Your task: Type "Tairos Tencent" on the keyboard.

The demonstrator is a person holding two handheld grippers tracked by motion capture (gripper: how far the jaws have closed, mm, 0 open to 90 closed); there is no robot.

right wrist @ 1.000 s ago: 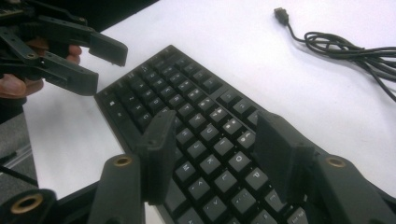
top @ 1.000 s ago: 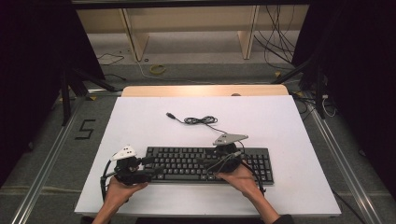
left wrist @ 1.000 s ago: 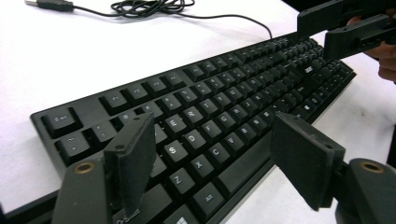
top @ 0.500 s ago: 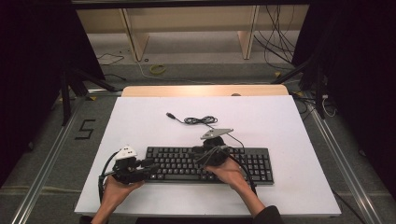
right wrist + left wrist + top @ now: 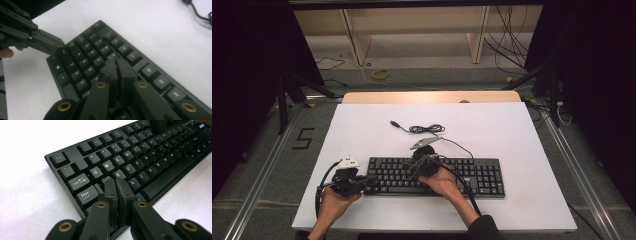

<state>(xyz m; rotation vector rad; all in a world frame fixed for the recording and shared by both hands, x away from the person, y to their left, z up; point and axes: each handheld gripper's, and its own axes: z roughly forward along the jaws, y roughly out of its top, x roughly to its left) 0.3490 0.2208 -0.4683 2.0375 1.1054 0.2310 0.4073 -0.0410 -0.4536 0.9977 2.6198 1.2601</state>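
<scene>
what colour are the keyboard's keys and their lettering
Black keys with white lettering on the keyboard, clearest in the left gripper view.

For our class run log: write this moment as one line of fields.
left gripper: fingers shut, tips over A key | right gripper: fingers shut, over the letter keys | keyboard: flat on white table | cable: coiled behind keyboard

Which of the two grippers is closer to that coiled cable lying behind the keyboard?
The right gripper. It sits over the middle of the keyboard, just in front of the coiled cable. The left gripper is at the keyboard's left end, farther away.
</scene>
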